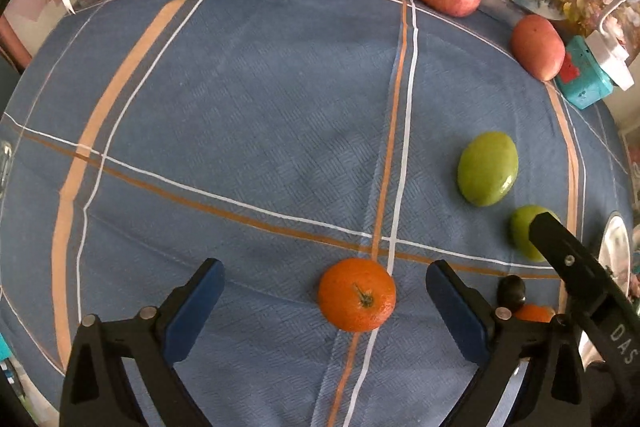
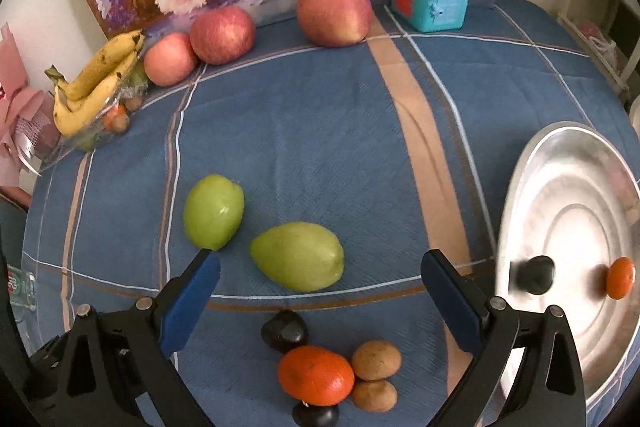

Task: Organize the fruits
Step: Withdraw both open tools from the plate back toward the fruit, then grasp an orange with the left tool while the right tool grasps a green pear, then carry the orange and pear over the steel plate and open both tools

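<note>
Left wrist: my left gripper (image 1: 324,291) spread wide, holding nothing, tangerine (image 1: 357,294) between fingers, untouched. Risk I see: round fruit rolls off pad when I close off-centre. Open cloth from 10 to 12 o'clock; right gripper arm crowds 4 o'clock.

Right wrist: my right gripper (image 2: 320,283) wide, empty, over green mango (image 2: 298,256). Steel plate (image 2: 532,187) at 3 o'clock near table edge; a nudge may tip it. Fruit cluster at 6 o'clock could scatter.

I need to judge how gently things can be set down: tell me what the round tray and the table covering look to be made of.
Round tray: looks like bare metal, probably steel or aluminium, with a glossy finish; it mirrors the dark fruit and orange fruit lying in it and shows concentric rings. Table covering: looks like woven cloth, matte blue with printed stripes; a basket-weave texture and soft creases show.
</note>
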### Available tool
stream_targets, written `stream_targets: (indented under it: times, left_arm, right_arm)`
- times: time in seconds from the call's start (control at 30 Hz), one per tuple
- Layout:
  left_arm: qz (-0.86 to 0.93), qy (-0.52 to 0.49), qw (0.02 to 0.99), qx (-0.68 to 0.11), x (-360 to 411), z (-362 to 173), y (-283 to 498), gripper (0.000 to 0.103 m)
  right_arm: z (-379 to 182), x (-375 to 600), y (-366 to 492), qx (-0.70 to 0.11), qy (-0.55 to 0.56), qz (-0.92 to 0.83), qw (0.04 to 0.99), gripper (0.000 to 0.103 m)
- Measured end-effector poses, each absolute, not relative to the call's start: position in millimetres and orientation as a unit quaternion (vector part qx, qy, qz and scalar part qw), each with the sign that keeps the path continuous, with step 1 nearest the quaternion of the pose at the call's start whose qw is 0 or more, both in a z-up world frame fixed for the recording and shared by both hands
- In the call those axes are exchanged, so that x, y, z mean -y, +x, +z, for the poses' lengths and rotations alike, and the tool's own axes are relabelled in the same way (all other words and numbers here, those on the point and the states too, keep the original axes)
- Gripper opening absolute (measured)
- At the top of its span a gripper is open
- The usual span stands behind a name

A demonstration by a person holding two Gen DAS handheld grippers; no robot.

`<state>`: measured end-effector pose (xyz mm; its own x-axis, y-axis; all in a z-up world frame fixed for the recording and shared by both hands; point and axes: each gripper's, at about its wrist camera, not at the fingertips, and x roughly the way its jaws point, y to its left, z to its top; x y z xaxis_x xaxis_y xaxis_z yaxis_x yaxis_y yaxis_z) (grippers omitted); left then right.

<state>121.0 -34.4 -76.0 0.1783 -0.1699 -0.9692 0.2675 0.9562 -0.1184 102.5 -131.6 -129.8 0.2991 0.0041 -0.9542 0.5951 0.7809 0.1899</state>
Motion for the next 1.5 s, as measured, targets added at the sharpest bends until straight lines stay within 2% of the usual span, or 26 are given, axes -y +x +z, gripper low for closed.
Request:
stream_targets:
  times: [0.07, 0.13, 0.2, 0.27, 0.33, 0.37, 0.53, 1.07, 1.5]
  left_arm:
    - [-0.144, 0.037, 0.765, -0.627, 36, -77, 121, 0.083]
    - [-0.145, 0.041, 0.763, -0.628, 40, -78, 120, 0.078]
    - [-0.147, 0.044, 0.764, -0.627, 42, -77, 120, 0.068]
    - [-0.152, 0.035, 0.763, -0.627, 44, -74, 121, 0.051]
    - [-0.162, 0.021, 0.759, -0.63, 46, -71, 119, 0.041]
    - [-0.166, 0.018, 0.758, -0.631, 48, -71, 118, 0.038]
    - [-0.171, -0.005, 0.755, -0.633, 50, -67, 118, 0.037]
    - [-0.173, -0.04, 0.786, -0.593, 35, -30, 122, 0.037]
    - [-0.208, -0.01, 0.803, -0.559, 75, -2, 97, 0.037]
  right_arm:
    - [-133, 129, 105, -0.56, 0.269, -0.19, 0.761, 0.1]
    - [-135, 128, 107, -0.559, 0.269, -0.19, 0.761, 0.098]
    - [-135, 126, 109, -0.559, 0.268, -0.187, 0.762, 0.087]
    - [-137, 124, 111, -0.561, 0.265, -0.185, 0.762, 0.084]
    - [-138, 123, 112, -0.561, 0.264, -0.184, 0.762, 0.08]
    - [-139, 122, 112, -0.562, 0.264, -0.182, 0.762, 0.074]
    - [-143, 120, 111, -0.564, 0.267, -0.177, 0.761, 0.056]
    - [-111, 114, 82, -0.544, 0.293, -0.173, 0.767, 0.055]
    - [-73, 160, 41, -0.504, 0.32, -0.217, 0.772, 0.055]
